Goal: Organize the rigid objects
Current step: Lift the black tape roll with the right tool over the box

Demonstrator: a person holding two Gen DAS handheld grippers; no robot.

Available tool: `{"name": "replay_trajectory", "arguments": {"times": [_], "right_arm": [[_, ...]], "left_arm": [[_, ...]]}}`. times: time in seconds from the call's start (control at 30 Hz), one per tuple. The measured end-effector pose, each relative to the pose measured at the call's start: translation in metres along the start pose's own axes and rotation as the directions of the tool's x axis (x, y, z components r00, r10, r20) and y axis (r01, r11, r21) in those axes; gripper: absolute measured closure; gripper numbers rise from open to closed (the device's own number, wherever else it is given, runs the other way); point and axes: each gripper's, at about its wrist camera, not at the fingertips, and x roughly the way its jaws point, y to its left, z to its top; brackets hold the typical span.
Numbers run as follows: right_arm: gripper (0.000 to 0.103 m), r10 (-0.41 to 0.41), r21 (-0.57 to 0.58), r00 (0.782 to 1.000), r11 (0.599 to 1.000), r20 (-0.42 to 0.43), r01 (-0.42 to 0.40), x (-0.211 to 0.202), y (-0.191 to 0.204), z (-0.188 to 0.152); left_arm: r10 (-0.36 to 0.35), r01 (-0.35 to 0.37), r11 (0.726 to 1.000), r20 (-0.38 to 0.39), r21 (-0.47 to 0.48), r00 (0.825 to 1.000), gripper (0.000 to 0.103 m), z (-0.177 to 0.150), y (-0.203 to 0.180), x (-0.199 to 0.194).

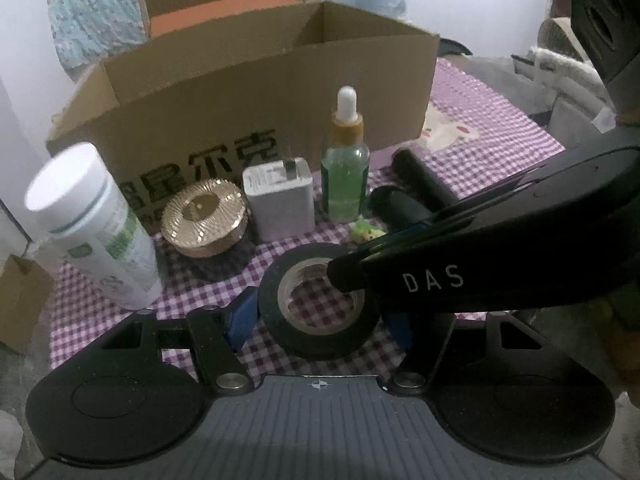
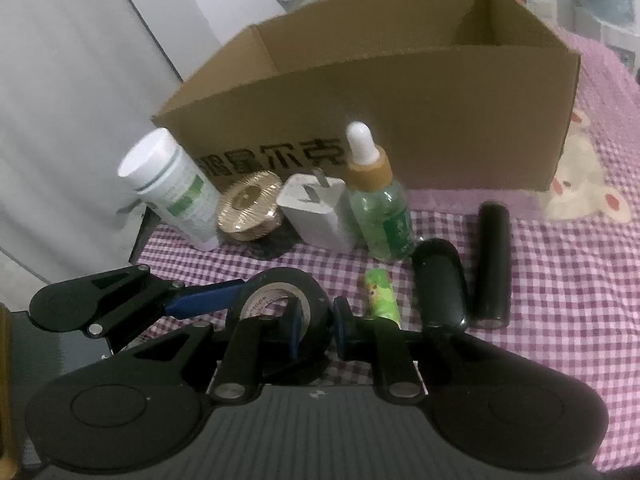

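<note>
A black roll of tape lies on the checked cloth, also in the right wrist view. My left gripper has its blue pads on either side of the roll. My right gripper is shut on the roll's wall, one finger inside the core, one outside; its finger crosses the left wrist view. Behind stand a white bottle, a gold disc, a white charger and a green dropper bottle. An open cardboard box is at the back.
Two black cylinders and a small green tube lie right of the tape. A smaller box with an orange object stands behind the big box. The cloth's left edge is near the white bottle.
</note>
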Motion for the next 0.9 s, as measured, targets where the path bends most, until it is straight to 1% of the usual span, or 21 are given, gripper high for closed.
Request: {"name": "replay_trajectory", "arguments": {"times": [0.17,0.33,0.53,0.7,0.9], "right_arm": [[0.085,0.004,-0.041,0.999,0.999,0.053,-0.002,-0.021,0.016,0.004],[0.084,0.015,-0.094,0.993,0.996,0.117,-0.004,-0.045,0.034,0.011],[0.084,0.033,-0.166,0.981,0.986,0.192,0.000,-0.075,0.056,0.026],[0.084,0.058,-0.222,0.968,0.975,0.244,-0.003,-0.093,0.073,0.048],[0.084,0.088,-0.279,0.957,0.960,0.277,-0.007,-0.104,0.087,0.080]], "left_arm": [[0.030,-0.030,1.000,0.051,0.002,0.998,0.036,0.005,0.000,-0.025],[0.057,-0.057,0.998,0.109,-0.001,0.992,0.036,0.012,0.003,-0.054],[0.089,-0.088,0.996,0.189,-0.015,0.978,0.036,0.026,0.009,-0.085],[0.119,-0.117,0.993,0.247,-0.023,0.962,0.036,0.045,0.018,-0.106],[0.161,-0.159,0.987,0.283,-0.031,0.945,0.036,0.071,0.027,-0.118]]}}
